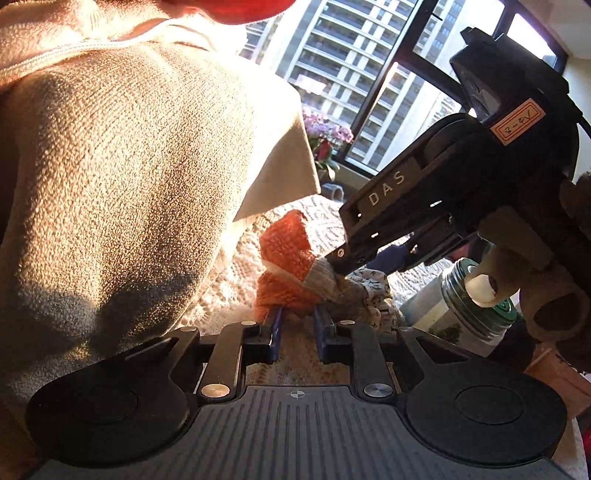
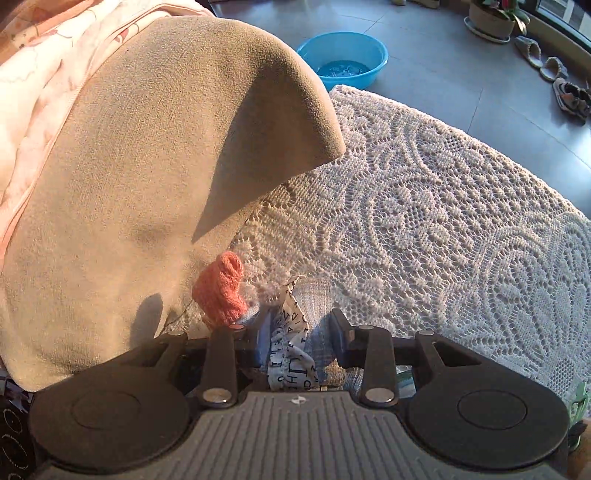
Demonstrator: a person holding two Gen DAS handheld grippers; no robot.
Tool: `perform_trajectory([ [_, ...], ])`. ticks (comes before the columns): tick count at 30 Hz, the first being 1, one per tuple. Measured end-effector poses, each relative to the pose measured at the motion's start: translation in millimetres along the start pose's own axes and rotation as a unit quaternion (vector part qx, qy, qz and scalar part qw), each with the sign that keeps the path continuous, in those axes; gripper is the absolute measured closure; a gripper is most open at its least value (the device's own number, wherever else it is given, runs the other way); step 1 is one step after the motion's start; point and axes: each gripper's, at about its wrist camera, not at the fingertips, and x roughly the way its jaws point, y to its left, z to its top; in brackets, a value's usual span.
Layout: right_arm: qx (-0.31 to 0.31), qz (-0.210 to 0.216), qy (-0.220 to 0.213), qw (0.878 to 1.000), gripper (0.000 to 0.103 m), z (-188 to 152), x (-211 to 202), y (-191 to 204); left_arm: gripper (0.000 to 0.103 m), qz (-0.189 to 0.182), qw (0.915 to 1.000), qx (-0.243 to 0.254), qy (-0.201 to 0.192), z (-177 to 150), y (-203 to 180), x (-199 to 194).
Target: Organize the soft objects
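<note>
An orange and grey knitted sock point(image 1: 286, 264) lies on a white lace cloth point(image 1: 236, 288). My left gripper point(image 1: 297, 317) has its blue fingers point(image 1: 275, 326) narrowly apart around the sock's near end. My right gripper point(image 1: 341, 260) comes in from the right and touches the sock's grey part. In the right wrist view the right gripper point(image 2: 301, 332) is open, with a white letter-printed fabric point(image 2: 291, 347) lying between its fingers. The orange sock point(image 2: 221, 288) sits just left of it. A large beige cloth point(image 2: 147, 166) is draped at the left.
The lace cloth point(image 2: 424, 221) covers a round table. A blue basin point(image 2: 343, 57) stands on the floor beyond it. A potted plant point(image 2: 491, 16) and slippers point(image 2: 546, 62) lie far right. A green-lidded jar point(image 1: 476, 295) stands at the right, and flowers point(image 1: 327, 134) by the window.
</note>
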Motion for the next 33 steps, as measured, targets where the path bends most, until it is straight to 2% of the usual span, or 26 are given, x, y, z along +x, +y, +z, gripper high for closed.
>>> perform_trajectory([
  [2, -0.004, -0.007, -0.025, 1.0, 0.066, -4.5, -11.8, -0.1, 0.082, 0.001, 1.0, 0.001, 0.003, 3.0, -0.6, 2.3],
  [4, 0.007, -0.01, -0.051, 0.999, 0.055, -5.8, -26.7, -6.5, 0.082, 0.001, 1.0, 0.001, 0.003, 3.9, -0.4, -0.5],
  [8, 0.033, -0.033, -0.119, 0.992, 0.05, -6.7, -76.7, -34.9, 0.082, -0.011, 0.9998, 0.006, -0.015, 10.0, -4.0, -5.3],
  [10, 0.032, -0.051, -0.151, 0.987, 0.042, -15.1, -103.0, -46.4, 0.082, -0.019, 0.9994, 0.02, -0.022, 15.1, -10.4, -7.6],
  [13, 0.031, -0.066, -0.188, 0.979, 0.04, -32.7, -133.3, -66.1, 0.082, -0.027, 0.9984, 0.049, -0.011, 34.3, -24.6, 5.0],
  [15, 0.035, -0.068, -0.205, 0.976, 0.039, -45.3, -148.8, -77.9, 0.082, -0.019, 0.9974, 0.069, 0.004, 50.7, -35.9, 28.3],
  [18, 0.046, -0.057, -0.218, 0.973, 0.038, -62.9, -156.5, -100.1, 0.082, 0.011, 0.9953, 0.092, 0.03, 71.1, -51.1, 64.6],
  [21, 0.055, -0.051, -0.22, 0.973, 0.038, -87.0, -155.6, -115.0, 0.082, 0.043, 0.9895, 0.123, 0.063, 82.2, -62.8, 107.5],
  [24, 0.063, -0.053, -0.217, 0.973, 0.038, -111.1, -156.5, -130.9, 0.082, 0.046, 0.9847, 0.126, 0.111, 84.3, -59.5, 129.2],
  [26, 0.07, -0.06, -0.22, 0.971, 0.038, -127.5, -160.0, -141.6, 0.08, 0.046, 0.98, 0.141, 0.133, 78.8, -55.3, 128.6],
  [29, 0.08, -0.076, -0.228, 0.967, 0.038, -147.2, -168.9, -156.1, 0.079, 0.047, 0.9721, 0.179, 0.145, 68.7, -52.1, 110.3],
  [33, 0.081, -0.079, -0.248, 0.962, 0.037, -166.7, -179.6, -164.0, 0.081, 0.016, 0.9692, 0.17, 0.178, 57.0, -48.2, 80.3],
])
